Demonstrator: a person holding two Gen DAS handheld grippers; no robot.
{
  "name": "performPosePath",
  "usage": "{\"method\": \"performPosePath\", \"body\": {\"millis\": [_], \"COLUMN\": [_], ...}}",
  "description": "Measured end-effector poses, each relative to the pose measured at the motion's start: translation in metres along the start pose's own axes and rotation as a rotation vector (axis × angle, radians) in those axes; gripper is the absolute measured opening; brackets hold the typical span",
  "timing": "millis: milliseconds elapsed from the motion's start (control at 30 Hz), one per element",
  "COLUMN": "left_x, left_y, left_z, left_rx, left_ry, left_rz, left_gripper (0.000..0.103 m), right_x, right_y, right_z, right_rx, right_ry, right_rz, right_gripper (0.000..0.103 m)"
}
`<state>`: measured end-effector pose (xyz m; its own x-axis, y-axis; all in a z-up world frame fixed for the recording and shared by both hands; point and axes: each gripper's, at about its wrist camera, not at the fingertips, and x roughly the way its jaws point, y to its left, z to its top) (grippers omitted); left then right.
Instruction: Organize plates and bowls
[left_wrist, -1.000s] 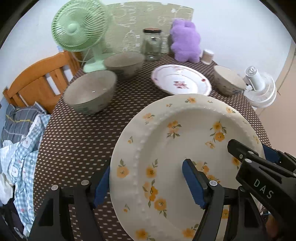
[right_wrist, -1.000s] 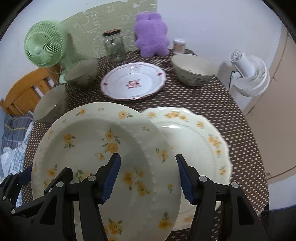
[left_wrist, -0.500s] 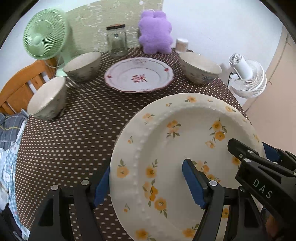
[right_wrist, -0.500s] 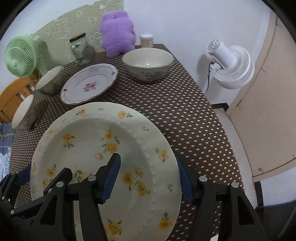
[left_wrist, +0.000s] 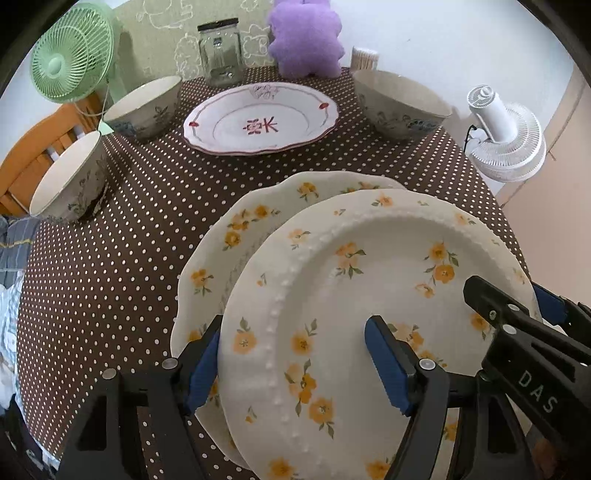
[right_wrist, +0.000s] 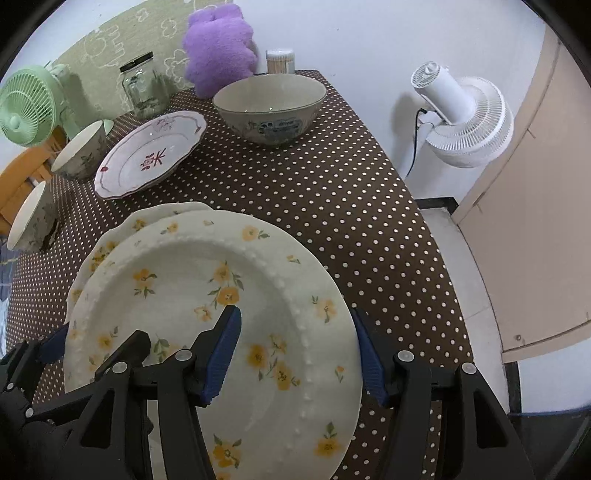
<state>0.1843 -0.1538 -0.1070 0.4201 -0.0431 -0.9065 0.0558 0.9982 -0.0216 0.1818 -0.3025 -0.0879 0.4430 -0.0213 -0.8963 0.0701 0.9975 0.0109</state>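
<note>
A round table (left_wrist: 122, 229) in a brown, white-dotted cloth stands against a white wall, with a green fan (left_wrist: 70, 55), a glass jar (left_wrist: 220, 51), a purple plush (left_wrist: 304, 37) and a white fan (right_wrist: 465, 118) around it. Compared with half a second ago, the beaded plate (left_wrist: 369, 295) now hangs over a second, scalloped plate (left_wrist: 236, 236) that was out of view then; the two overlap, and whether they touch cannot be told. Both are glossy cream ceramic with orange flowers, the upper one ringed by raised dots. The left gripper (left_wrist: 291, 363) clamps the beaded plate's left rim between blue pads, one on top and one beneath. The right gripper (right_wrist: 299, 358) bites the opposite rim the same way, jaws narrowed onto it. Further back lie a white plate (left_wrist: 260, 123) with red trim and three bowls (right_wrist: 269, 105), (left_wrist: 146, 107), (left_wrist: 68, 177).
</note>
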Motion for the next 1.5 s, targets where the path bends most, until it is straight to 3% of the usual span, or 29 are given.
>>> {"method": "performPosePath", "body": {"millis": [367, 567, 733, 1067, 1167, 1500], "left_x": [0.007, 0.007, 0.007, 0.007, 0.003, 0.003], "left_y": [0.006, 0.005, 0.003, 0.000, -0.006, 0.012], "left_z": [0.004, 0.003, 0.001, -0.001, 0.000, 0.009], "left_rx": [-0.008, 0.005, 0.026, 0.072, 0.118, 0.069], "left_ry": [0.008, 0.004, 0.007, 0.030, 0.008, 0.007], "left_rz": [0.005, 0.035, 0.046, 0.086, 0.143, 0.104], "left_gripper": [0.077, 0.077, 0.077, 0.079, 0.090, 0.090], "right_x": [0.004, -0.004, -0.006, 0.002, 0.002, 0.016], "right_y": [0.002, -0.003, 0.000, 0.004, 0.008, 0.023], "right_z": [0.000, -0.005, -0.007, -0.002, 0.001, 0.008], "right_rx": [0.005, 0.000, -0.013, -0.022, -0.036, -0.052], "right_ry": [0.018, 0.019, 0.025, 0.035, 0.023, 0.046], "right_rz": [0.017, -0.040, -0.039, -0.044, -0.040, -0.016], "right_gripper": [0.062, 0.061, 0.038, 0.038, 0.038, 0.039]}}
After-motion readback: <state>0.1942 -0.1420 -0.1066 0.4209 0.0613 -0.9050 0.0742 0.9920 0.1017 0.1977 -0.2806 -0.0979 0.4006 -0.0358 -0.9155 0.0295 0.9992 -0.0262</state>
